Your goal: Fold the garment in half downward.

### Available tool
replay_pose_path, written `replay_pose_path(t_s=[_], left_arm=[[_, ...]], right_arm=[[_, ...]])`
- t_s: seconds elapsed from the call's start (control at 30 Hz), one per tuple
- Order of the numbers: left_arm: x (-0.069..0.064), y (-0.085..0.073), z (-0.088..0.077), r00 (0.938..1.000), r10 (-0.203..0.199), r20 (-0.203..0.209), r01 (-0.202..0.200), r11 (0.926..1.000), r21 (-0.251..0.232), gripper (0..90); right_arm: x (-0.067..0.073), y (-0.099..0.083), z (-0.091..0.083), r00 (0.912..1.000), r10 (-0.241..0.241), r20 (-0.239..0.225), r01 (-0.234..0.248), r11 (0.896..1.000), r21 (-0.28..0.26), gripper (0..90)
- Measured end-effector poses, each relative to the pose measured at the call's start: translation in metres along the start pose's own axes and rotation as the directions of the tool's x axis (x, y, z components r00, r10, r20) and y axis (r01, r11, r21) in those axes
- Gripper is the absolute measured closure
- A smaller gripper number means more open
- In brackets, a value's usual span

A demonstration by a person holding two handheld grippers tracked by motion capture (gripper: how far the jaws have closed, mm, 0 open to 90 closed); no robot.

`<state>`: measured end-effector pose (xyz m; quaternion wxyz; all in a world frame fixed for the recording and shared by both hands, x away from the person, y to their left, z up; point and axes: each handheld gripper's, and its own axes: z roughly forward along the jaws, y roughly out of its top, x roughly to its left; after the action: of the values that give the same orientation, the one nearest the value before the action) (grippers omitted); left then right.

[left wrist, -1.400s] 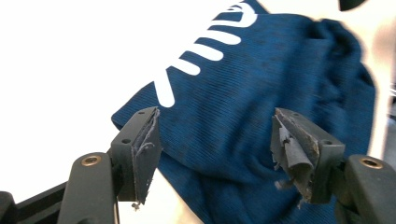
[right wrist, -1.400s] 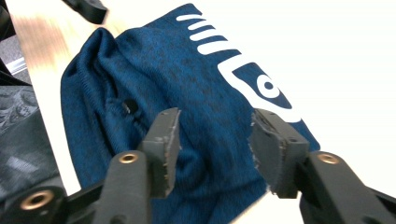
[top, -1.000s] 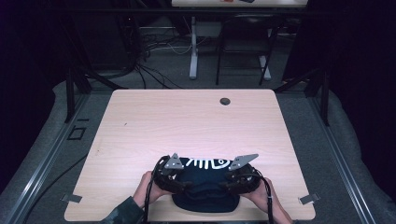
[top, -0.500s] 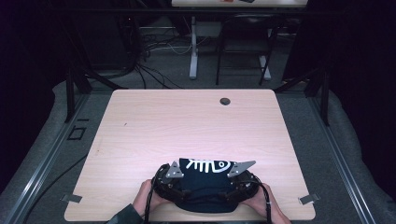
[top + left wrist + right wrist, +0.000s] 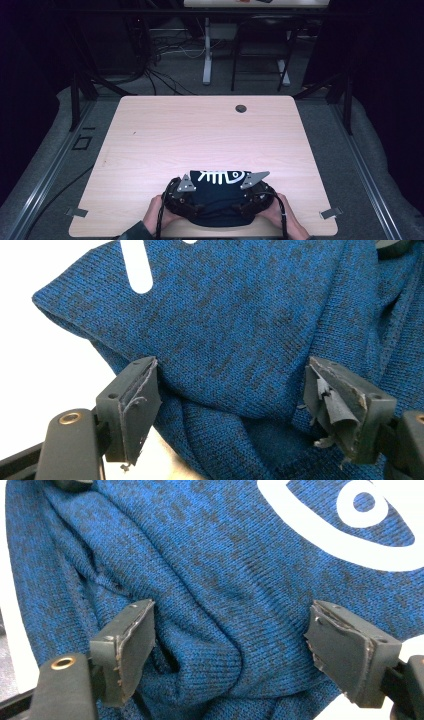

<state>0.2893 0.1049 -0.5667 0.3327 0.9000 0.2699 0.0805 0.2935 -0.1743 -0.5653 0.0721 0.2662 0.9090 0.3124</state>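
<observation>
garment: dark blue knit top (image 5: 218,202) with a white fish-skeleton print (image 5: 221,176), folded into a flat bundle at the near edge of the table (image 5: 200,135), right between the two tools
long axis: runs side to side, from left tool across to right tool; fish print lies along that same line on the far half, head with the round eye toward the right tool, tail end toward the left
left tool (image 5: 232,405): jaws standing wide, just been opening; a fold of the knit bulges up between them, left pad (image 5: 137,405) just about at the cloth, right pad (image 5: 335,405) looks clear of it, so not really clamped on anything
right tool (image 5: 230,650): same deal, jaws spread wide and just been opening; a thick roll of fabric sits in the gap, brushing the left pad (image 5: 132,645), no squeeze visible
hands: one on each tool at the bundle's two ends, left tool (image 5: 181,196) and right tool (image 5: 255,192) both tight against the cloth
</observation>
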Motion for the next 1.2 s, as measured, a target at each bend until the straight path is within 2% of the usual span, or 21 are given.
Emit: replay_pose_path(t_s=[0.07, 0.13, 0.17, 0.27, 0.33, 0.43, 0.7, 0.77, 1.0, 1.2], left_arm=[[0.002, 0.0, 0.0, 0.9999, -0.001, 0.016, 0.001, 0.9999, -0.01, 19.8], [0.006, -0.001, -0.002, 0.9991, -0.031, 0.029, 0.032, 0.999, -0.03, 15.5], [0.007, 0.0, -0.004, 0.9991, -0.029, 0.032, 0.031, 0.9989, -0.035, 15.1], [0.009, 0.003, -0.009, 0.9993, -0.03, 0.02, 0.031, 0.9983, -0.05, 12.8], [0.01, 0.003, -0.01, 0.9994, -0.03, 0.018, 0.031, 0.998, -0.055, 11.7], [0.015, 0.006, -0.02, 0.9993, -0.038, -0.003, 0.038, 0.9964, -0.076, 10.4], [0.027, 0.009, -0.036, 0.9974, -0.053, -0.049, 0.047, 0.9932, -0.107, 8.1], [0.032, 0.008, -0.043, 0.9955, -0.061, -0.073, 0.052, 0.9912, -0.122, 7.8], [0.046, 0.005, -0.056, 0.9905, -0.096, -0.099, 0.081, 0.9862, -0.144, 7.0], [0.06, -0.003, -0.067, 0.981, -0.142, -0.132, 0.12, 0.9794, -0.163, 6.6]], right_arm=[[0.002, 0.002, 0.0, 0.9998, -0.018, 0.009, 0.018, 1.0, 0.017, 16.1], [0.003, 0.003, -0.001, 0.9998, -0.018, 0.006, 0.018, 1.0, 0.014, 14.7], [0.003, 0.004, -0.002, 0.9998, -0.019, 0.002, 0.019, 1.0, 0.01, 13.8], [0.003, 0.005, -0.008, 0.9999, -0.003, -0.012, 0.003, 1.0, -0.007, 9.1], [0.002, 0.006, -0.01, 0.9999, -0.003, -0.014, 0.003, 1.0, 0.004, 7.1], [0.003, 0.009, -0.019, 1.0, 0.004, -0.003, -0.004, 1.0, -0.024, 3.5], [-0.001, 0.014, -0.043, 0.9991, 0.024, 0.036, -0.02, 0.996, -0.09, 1.7], [-0.002, 0.014, -0.048, 0.998, 0.036, 0.052, -0.03, 0.993, -0.113, 1.7], [-0.014, 0.011, -0.067, 0.9922, 0.077, 0.098, -0.062, 0.987, -0.145, 0.8], [-0.027, -0.002, -0.086, 0.9791, 0.133, 0.154, -0.105, 0.978, -0.178, 1.0]])
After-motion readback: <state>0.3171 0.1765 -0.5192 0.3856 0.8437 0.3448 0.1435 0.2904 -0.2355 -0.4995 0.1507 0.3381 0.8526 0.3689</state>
